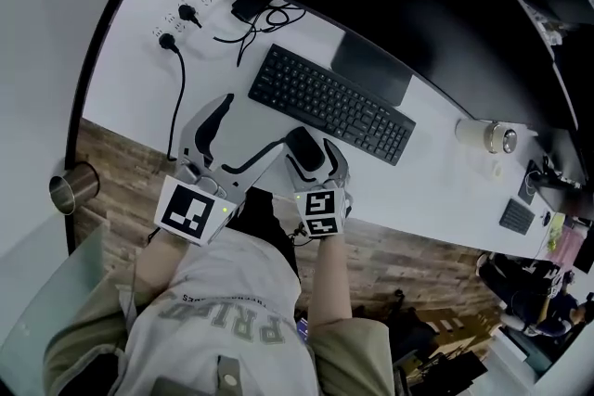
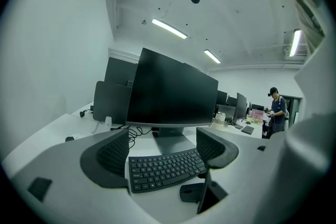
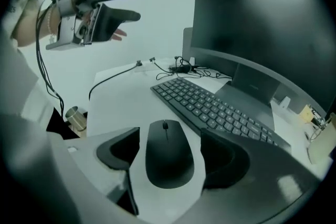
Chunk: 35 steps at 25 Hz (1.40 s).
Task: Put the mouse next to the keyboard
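Observation:
A black mouse (image 1: pixel 304 148) lies on the white desk (image 1: pixel 130 79), just in front of the black keyboard (image 1: pixel 329 102) near its right half. My right gripper (image 1: pixel 313 153) is open with one jaw on each side of the mouse (image 3: pixel 167 152); a strip of desk shows on both sides, so nothing is gripped. My left gripper (image 1: pixel 243 133) is open and empty, held up to the left of the mouse. In the left gripper view the keyboard (image 2: pixel 165 168) shows between the jaws, and the mouse (image 2: pixel 191 191) is partly hidden behind the right jaw. The left gripper (image 3: pixel 100 5) hangs in the air in the right gripper view.
A large dark monitor (image 1: pixel 427 5) stands behind the keyboard on its foot (image 1: pixel 371 70). A power strip (image 1: pixel 195 5) with plugged cables lies far left. A metal cup (image 1: pixel 72 185) sits off the desk's left edge, a pale jar (image 1: pixel 487 136) at right. A person (image 2: pixel 275 113) stands far off.

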{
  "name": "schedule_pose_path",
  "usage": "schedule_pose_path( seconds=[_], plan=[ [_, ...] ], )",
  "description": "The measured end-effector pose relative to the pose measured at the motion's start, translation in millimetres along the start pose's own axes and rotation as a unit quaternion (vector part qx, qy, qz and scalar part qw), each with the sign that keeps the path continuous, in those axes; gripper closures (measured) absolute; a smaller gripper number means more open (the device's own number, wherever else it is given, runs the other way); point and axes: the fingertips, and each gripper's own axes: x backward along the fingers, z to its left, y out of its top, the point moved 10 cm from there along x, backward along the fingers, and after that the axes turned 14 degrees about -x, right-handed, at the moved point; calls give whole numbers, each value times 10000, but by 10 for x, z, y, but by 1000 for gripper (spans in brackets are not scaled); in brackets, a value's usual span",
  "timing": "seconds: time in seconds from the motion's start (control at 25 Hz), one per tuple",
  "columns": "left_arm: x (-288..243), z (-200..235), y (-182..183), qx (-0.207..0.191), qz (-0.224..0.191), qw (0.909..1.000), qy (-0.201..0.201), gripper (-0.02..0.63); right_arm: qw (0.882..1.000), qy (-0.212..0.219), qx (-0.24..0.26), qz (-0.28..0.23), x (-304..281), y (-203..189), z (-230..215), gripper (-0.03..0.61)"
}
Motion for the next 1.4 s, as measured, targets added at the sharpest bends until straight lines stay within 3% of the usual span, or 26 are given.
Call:
schedule_pose_path(
  seconds=[0.28, 0.4, 0.52, 0.68, 1.0, 1.24, 1.4],
  plan=[
    [-160, 157, -2, -78, 43, 9995, -318, 229, 9980, -56, 178, 603, -201, -69, -41, 225],
    [-201, 190, -3, -92, 47, 9991, -420, 229, 9973, 105, 23, 722, -230, -69, -77, 229],
    [-235, 205, -18, -97, 64, 9986, -508, 229, 9964, 309, -200, 758, -258, -86, -97, 271],
    [-285, 224, -27, -87, 41, 9980, -620, 229, 9954, 214, -363, 858, -261, -97, -89, 279],
    [-353, 159, -36, -275, 232, 9952, -913, 230, 9936, -133, -897, 673, -180, -124, -50, 282],
    [-538, 4, 44, -361, 120, 9923, -1180, 229, 9880, -570, -1430, 152, 160, -134, -153, 282],
    [-696, -228, 129, -453, -14, 9892, -1394, 229, 9845, -963, -1464, -39, 486, -171, -373, 282]
  ],
)
